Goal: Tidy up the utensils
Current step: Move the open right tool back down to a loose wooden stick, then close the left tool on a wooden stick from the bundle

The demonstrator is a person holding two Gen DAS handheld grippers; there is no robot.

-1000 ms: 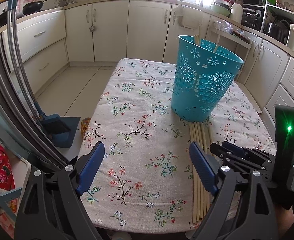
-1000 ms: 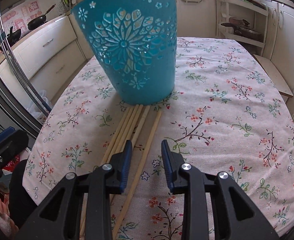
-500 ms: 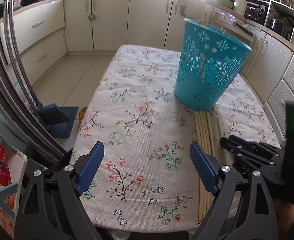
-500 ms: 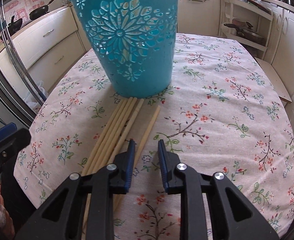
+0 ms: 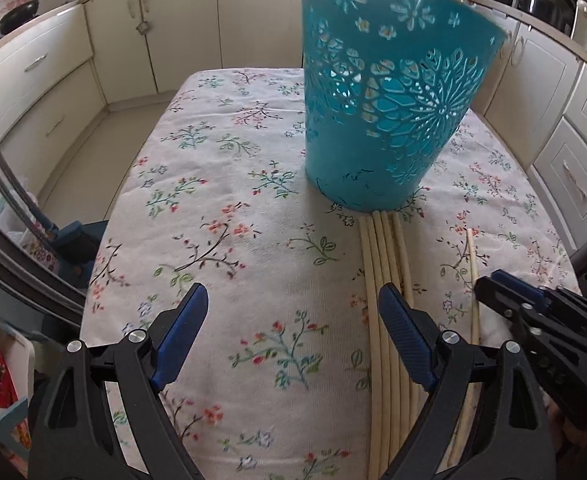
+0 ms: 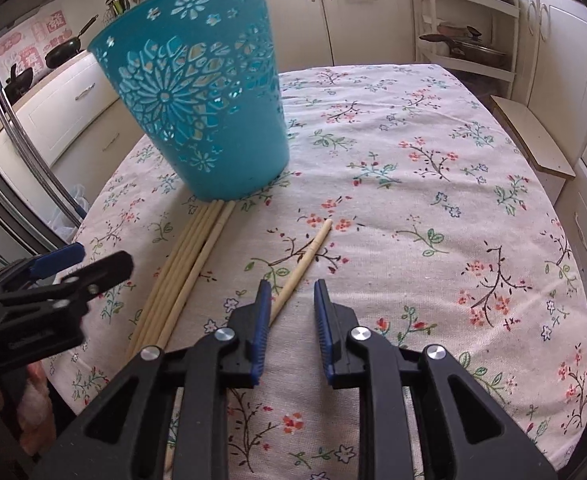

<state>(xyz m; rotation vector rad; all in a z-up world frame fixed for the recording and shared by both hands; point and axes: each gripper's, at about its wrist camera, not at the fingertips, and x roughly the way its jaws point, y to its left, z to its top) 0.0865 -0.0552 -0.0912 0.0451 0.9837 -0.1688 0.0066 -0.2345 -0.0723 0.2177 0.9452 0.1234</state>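
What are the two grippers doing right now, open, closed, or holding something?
Left gripper: wide open, empty, above the tablecloth beside the bundle of chopsticks.
Right gripper: narrowly open, nothing clamped; the lone chopstick passes under its left finger.

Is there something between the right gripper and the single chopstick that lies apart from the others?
Nothing visible. The right gripper hangs just above the single chopstick, which runs under its left finger. Only bare tablecloth surrounds it; the bundle lies aside.

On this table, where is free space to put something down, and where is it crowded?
Free: the cloth right of the blue basket, out to the far and right edges, and the strip left of it. Crowded: in front of the basket, with the chopstick bundle, the single chopstick and both tools.
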